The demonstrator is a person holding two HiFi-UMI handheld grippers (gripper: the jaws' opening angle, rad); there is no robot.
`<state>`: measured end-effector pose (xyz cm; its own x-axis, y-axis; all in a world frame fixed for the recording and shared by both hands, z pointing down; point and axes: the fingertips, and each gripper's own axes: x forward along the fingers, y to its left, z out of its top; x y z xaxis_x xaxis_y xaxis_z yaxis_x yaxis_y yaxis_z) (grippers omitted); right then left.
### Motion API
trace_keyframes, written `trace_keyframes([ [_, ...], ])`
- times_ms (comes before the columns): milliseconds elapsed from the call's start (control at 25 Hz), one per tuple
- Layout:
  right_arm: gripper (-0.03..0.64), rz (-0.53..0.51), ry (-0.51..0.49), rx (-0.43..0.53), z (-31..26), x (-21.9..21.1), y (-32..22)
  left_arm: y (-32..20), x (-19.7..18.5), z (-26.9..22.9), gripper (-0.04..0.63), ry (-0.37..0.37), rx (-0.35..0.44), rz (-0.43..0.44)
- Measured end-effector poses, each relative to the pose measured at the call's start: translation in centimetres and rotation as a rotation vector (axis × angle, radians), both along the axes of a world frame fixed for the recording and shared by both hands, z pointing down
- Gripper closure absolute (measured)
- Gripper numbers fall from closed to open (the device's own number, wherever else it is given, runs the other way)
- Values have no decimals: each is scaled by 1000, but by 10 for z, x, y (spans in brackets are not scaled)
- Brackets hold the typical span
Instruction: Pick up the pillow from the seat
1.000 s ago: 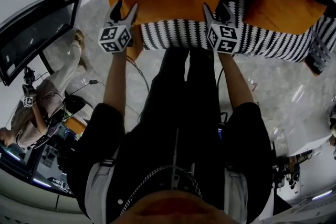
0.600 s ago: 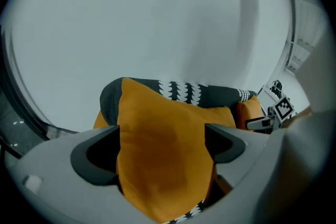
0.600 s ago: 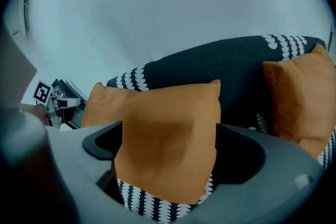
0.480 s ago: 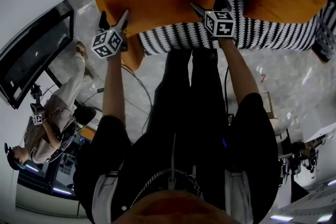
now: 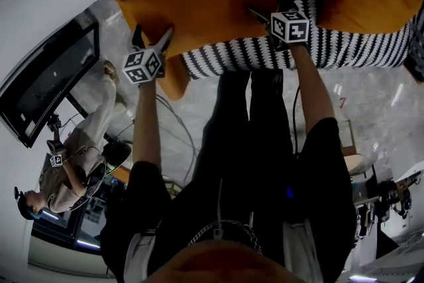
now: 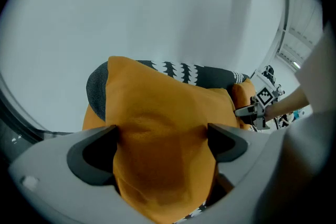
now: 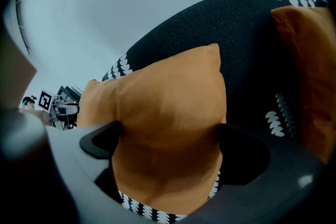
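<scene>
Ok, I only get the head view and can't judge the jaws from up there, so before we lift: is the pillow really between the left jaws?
Observer: Yes. The left gripper view shows the orange pillow filling the gap of the left gripper, whose jaws have just been opening and stand wide.
Operator: And the right?
Observer: Same. The right gripper has just been opening its jaws, and a pillow corner sits between them.
Operator: Anything else caught in there?
Observer: Nothing I can see; only a strip of the black-and-white sofa cover shows under the pillow's lower edge.
</scene>
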<state>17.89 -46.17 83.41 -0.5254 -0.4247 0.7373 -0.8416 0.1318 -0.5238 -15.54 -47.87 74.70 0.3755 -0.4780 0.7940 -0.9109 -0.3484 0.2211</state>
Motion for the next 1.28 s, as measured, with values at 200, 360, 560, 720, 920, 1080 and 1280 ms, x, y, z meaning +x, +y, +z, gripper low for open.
trace_keyframes([
  [200,23,-19,-30,-19,6,-4,-3,-2,-3,4,61,-30,4,-19],
  [360,20,-7,3,-36,10,-6,-3,-1,-12,14,14,-29,-41,-89],
  [560,20,11,40,-95,19,1,1,9,-6,26,5,91,-97,-196],
  [720,21,12,-16,-73,20,-1,-2,8,-2,24,18,97,-82,-190],
  [920,35,22,-56,-16,14,-5,1,12,1,18,75,94,-72,-171],
  [1080,105,4,-62,-25,8,-3,4,18,14,12,124,76,-54,-151],
  [1280,155,-4,-63,-17,0,-10,9,23,15,3,176,57,-21,-152],
])
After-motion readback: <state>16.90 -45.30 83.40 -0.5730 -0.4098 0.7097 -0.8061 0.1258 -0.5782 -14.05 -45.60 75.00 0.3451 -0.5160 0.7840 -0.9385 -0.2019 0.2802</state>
